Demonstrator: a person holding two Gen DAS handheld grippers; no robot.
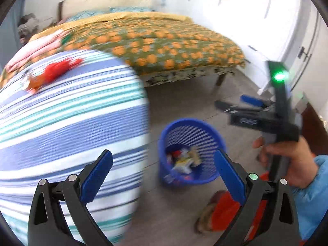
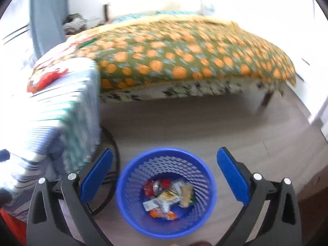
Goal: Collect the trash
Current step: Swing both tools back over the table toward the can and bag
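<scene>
A: From the left wrist view, the left gripper (image 1: 162, 170) is spread wide and empty, over the edge of the striped cloth surface (image 1: 67, 119). What's left to pick up?

B: A red and orange wrapper (image 1: 51, 75) lying on the far part of that striped cloth. It looks like thin crinkled foil: probably very light, soft, a bit slippery. I'd pinch it across a bunched fold, not a flat edge.

A: And the blue basket (image 1: 184, 131)?

B: On the floor beside the cloth, already holding wrappers. The right gripper (image 1: 231, 104) hangs above it, well apart.

A: Right wrist view?

B: The right gripper (image 2: 165, 173) is wide open with nothing in it, directly over the blue basket (image 2: 131, 184). The wrapper (image 2: 47, 79) shows far left on the striped cloth (image 2: 61, 102), blurred.
</scene>
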